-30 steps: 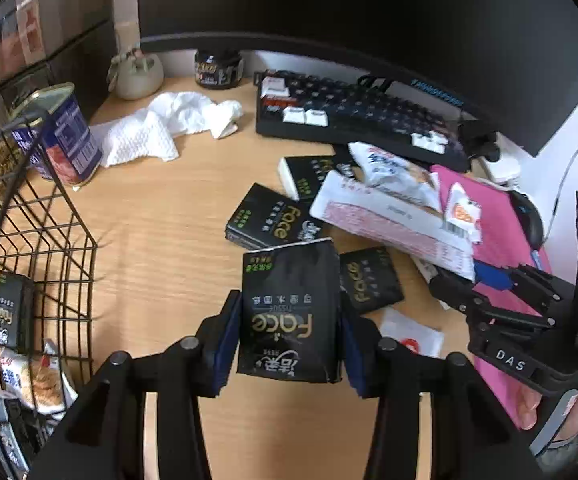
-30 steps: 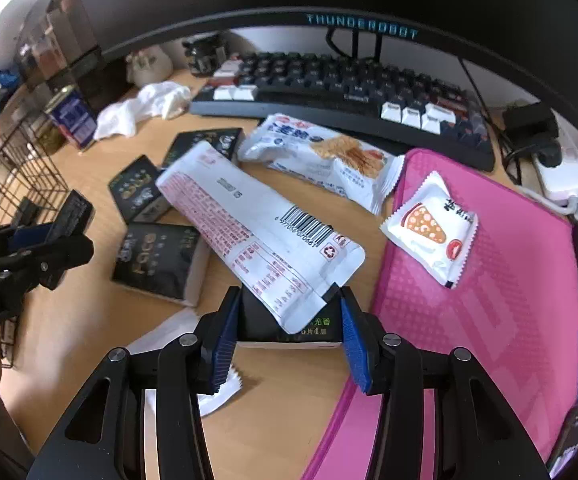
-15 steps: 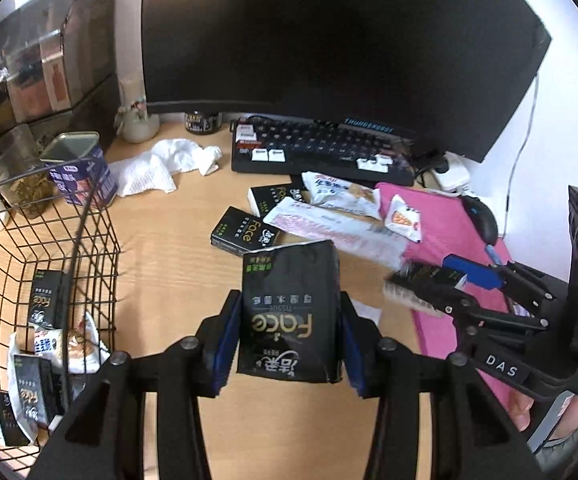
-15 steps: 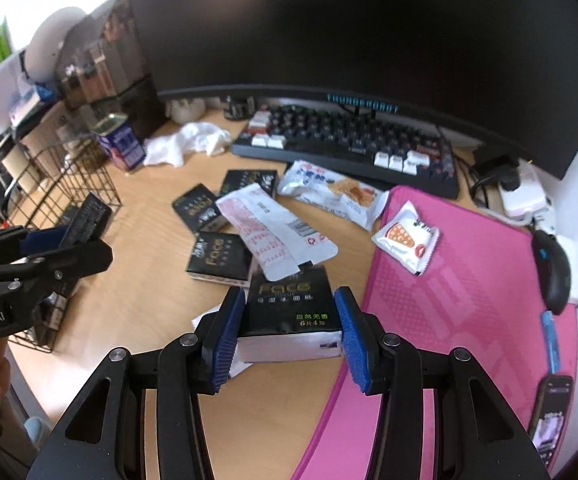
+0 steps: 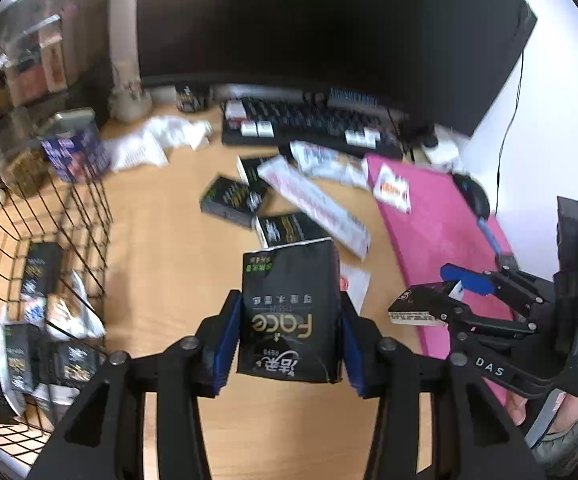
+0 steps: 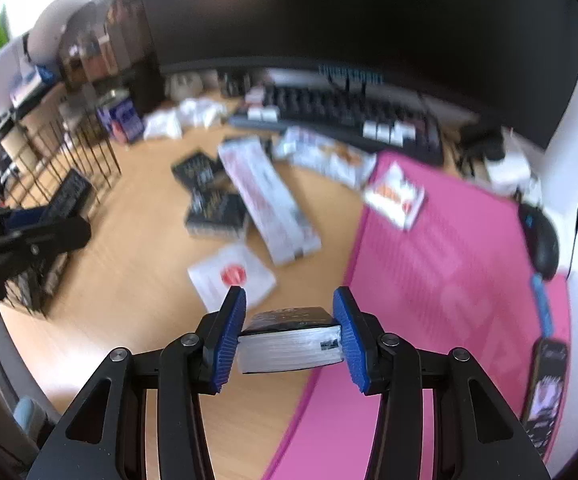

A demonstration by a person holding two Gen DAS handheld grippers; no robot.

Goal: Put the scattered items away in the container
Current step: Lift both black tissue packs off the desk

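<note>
On desk [image 5: 161, 240], keyboard [image 5: 309, 124], mouse [image 6: 541, 240], loose packets [image 5: 313, 204]

Left tool [image 5: 289, 332]: matte black plastic arms, round silver screws, ribbed blue pads [image 5: 227, 340]. Right tool [image 6: 291, 334] looks the same, with white "DAS" lettering on its side; bare skin shows behind it

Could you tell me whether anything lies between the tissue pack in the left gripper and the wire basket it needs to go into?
Nothing visible does. The left gripper holds the black tissue pack above bare desk, and the wire basket sits to its left with its top open. Only the basket's near wall must be cleared.
</note>
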